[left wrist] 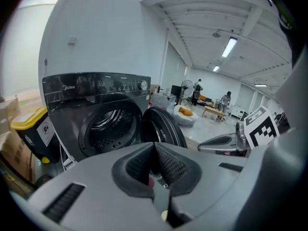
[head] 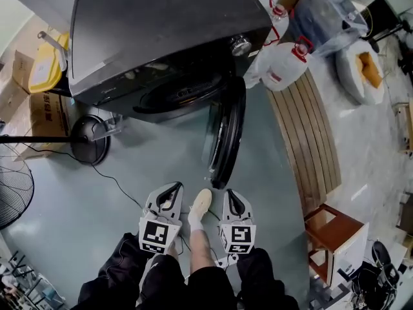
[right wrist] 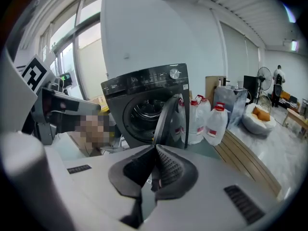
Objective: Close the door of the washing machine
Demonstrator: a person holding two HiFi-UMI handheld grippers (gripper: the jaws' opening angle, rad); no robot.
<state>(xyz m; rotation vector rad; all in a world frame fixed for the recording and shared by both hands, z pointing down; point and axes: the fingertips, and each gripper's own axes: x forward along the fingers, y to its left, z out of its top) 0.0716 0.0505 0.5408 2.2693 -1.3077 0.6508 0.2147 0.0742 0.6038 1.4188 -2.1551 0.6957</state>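
Note:
A dark grey front-loading washing machine (head: 161,24) stands at the top of the head view. Its round door (head: 226,131) hangs wide open, edge-on and swung out toward me, leaving the drum opening (head: 181,92) bare. My left gripper (head: 169,189) and right gripper (head: 231,196) are low in the view, side by side, short of the door and apart from it. The left gripper view has the drum (left wrist: 108,126) and door (left wrist: 163,126) ahead of the left gripper (left wrist: 154,146), shut on nothing. In the right gripper view the door (right wrist: 166,119) stands ahead of the right gripper (right wrist: 155,148), also shut and empty.
White jugs with red caps (head: 284,66) stand right of the machine, beside a slatted wooden platform (head: 310,134). A yellow bin (head: 48,63), cardboard boxes (head: 45,115) and a fan stand's base (head: 89,139) are at its left. My pale shoe (head: 201,202) is between the grippers. A wooden stool (head: 332,228) is at the right.

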